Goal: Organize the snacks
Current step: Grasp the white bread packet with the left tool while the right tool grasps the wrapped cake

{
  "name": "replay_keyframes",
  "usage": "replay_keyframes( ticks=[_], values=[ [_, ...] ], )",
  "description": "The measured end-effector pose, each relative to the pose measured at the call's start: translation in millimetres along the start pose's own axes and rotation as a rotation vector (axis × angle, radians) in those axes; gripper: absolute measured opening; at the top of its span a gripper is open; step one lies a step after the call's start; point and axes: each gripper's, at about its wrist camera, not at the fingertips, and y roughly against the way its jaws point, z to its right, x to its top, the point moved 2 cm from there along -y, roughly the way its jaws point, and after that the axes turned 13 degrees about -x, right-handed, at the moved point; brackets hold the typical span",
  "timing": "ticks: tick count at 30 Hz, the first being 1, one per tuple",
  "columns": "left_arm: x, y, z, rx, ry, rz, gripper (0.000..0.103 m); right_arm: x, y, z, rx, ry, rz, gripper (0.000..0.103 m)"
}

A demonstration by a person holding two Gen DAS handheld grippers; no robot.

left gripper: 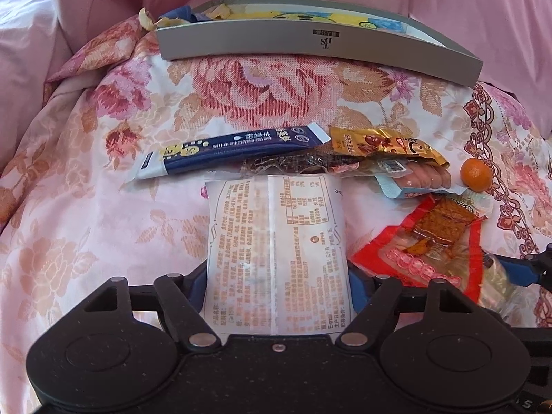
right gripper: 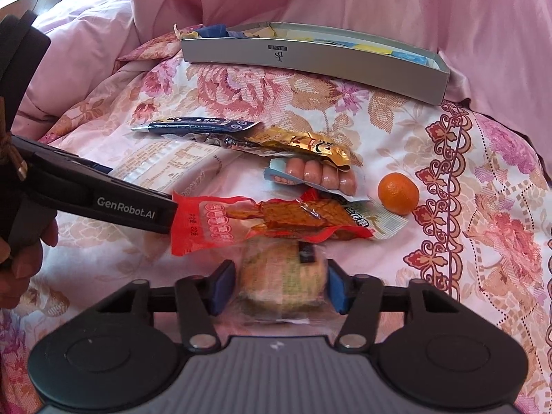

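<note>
A white snack packet lies lengthwise between the blue pads of my left gripper, and both pads touch its long edges. The right wrist view shows that packet flat on the bed beyond the left gripper's fingers. My right gripper has a small wrapped cake between its pads, which meet the wrapper on both sides. A red dried-tofu packet lies just beyond the cake. The grey snack box sits at the far side with several packets inside.
On the floral bedspread lie a dark blue stick packet, a gold packet, a sausage packet and a small orange. Pink bedding is piled behind the box. A hand holds the left gripper.
</note>
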Motion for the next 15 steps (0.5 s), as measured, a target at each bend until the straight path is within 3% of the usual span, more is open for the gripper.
replay_keyframes(
  ticks=[15],
  values=[
    [-29.6, 41.2, 5.5, -0.038, 0.209, -0.090, 0.073, -9.2, 31.6, -4.7, 0.055, 0.042, -0.002, 0.054]
  ],
)
